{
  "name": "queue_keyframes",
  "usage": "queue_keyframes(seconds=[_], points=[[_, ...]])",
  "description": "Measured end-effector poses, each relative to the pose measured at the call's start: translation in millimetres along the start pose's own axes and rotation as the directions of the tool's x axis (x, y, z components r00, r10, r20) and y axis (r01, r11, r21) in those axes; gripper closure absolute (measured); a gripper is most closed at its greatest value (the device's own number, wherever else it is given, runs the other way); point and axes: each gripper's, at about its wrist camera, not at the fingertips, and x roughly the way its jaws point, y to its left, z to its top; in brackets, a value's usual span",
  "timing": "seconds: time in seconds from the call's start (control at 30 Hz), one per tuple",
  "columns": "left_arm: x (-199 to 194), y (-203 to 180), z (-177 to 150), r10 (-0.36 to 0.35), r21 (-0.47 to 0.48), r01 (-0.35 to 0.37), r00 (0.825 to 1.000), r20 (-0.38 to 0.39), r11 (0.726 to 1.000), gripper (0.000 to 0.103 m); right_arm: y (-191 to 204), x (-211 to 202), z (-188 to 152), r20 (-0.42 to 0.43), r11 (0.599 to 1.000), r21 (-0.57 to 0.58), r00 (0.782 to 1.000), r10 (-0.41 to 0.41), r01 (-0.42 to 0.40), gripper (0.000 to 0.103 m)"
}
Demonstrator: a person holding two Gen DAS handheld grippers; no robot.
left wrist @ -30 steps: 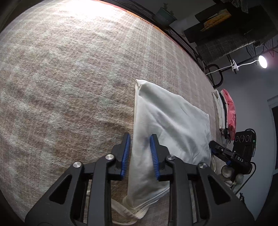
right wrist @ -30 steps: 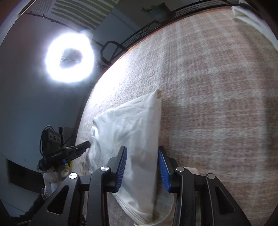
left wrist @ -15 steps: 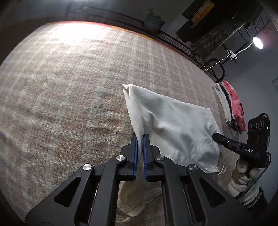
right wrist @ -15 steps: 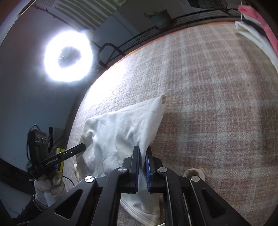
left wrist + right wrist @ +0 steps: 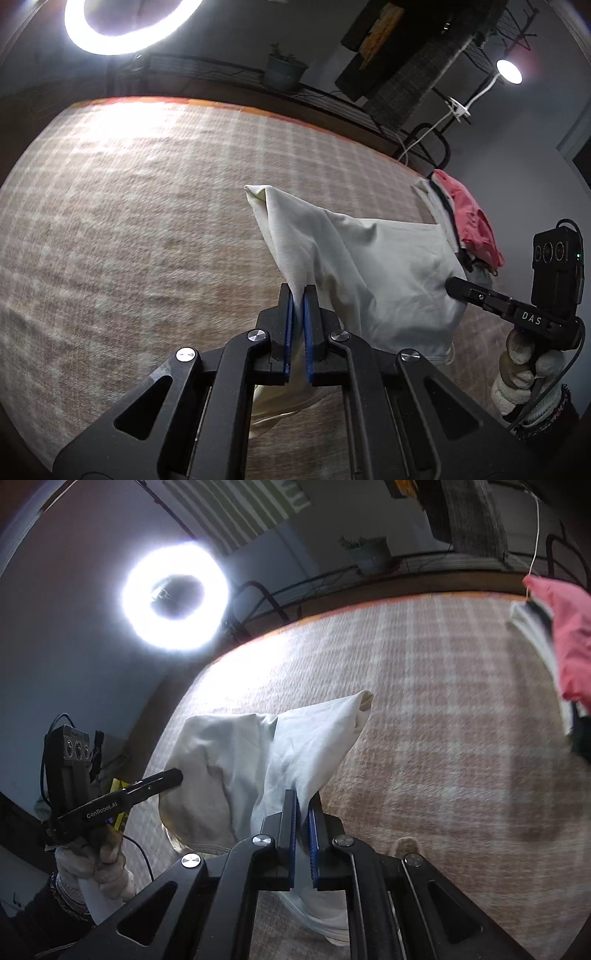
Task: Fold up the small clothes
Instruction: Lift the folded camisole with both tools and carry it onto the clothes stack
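Observation:
A small white garment (image 5: 373, 273) hangs lifted above the checked beige cloth of the table (image 5: 129, 229), stretched between both grippers. My left gripper (image 5: 297, 291) is shut on one edge of it, the fabric pinched between the blue pads. In the right wrist view my right gripper (image 5: 302, 797) is shut on the opposite edge of the same white garment (image 5: 258, 760). Each wrist view shows the other gripper held in a gloved hand, its tip against the cloth: the right one (image 5: 454, 286) and the left one (image 5: 173, 775). The garment's lower part droops under the fingers.
A pile of folded clothes with a red piece on top (image 5: 469, 221) lies at the table's right edge, also as the red piece (image 5: 569, 642). A ring light (image 5: 173, 594) glares behind the table. A potted plant (image 5: 284, 70) and dark racks stand at the back.
Both grippers went from open around the garment's edges to shut on them, then rose, lifting the white garment off the table; both views now look more level.

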Motion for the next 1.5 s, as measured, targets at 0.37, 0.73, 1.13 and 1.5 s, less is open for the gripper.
queue_keyframes(seconds=[0.37, 0.73, 1.13, 1.5], points=[[23.1, -93.3, 27.6, -0.097, 0.130, 0.095, 0.995, 0.009, 0.987, 0.100, -41.2, -75.6, 8.0, 0.102, 0.996, 0.010, 0.991, -0.089, 0.089, 0.100], [76.1, -208.1, 61.1, -0.202, 0.224, 0.198, 0.979, -0.004, 0.954, 0.100, -109.6, -162.6, 25.4, 0.194, 0.966, 0.057, 0.946, -0.258, 0.252, 0.100], [140.0, -330.8, 109.7, -0.233, 0.330, 0.208, 0.972, 0.038, 0.921, 0.100, -184.4, -232.5, 82.7, 0.296, 0.877, 0.140, 0.825, -0.481, 0.460, 0.100], [203.4, -359.6, 119.4, -0.125, 0.338, 0.107, 0.992, 0.031, 0.935, 0.100, -246.8, -208.4, 117.5, 0.240, 0.795, 0.170, 0.758, -0.607, 0.582, 0.101]])
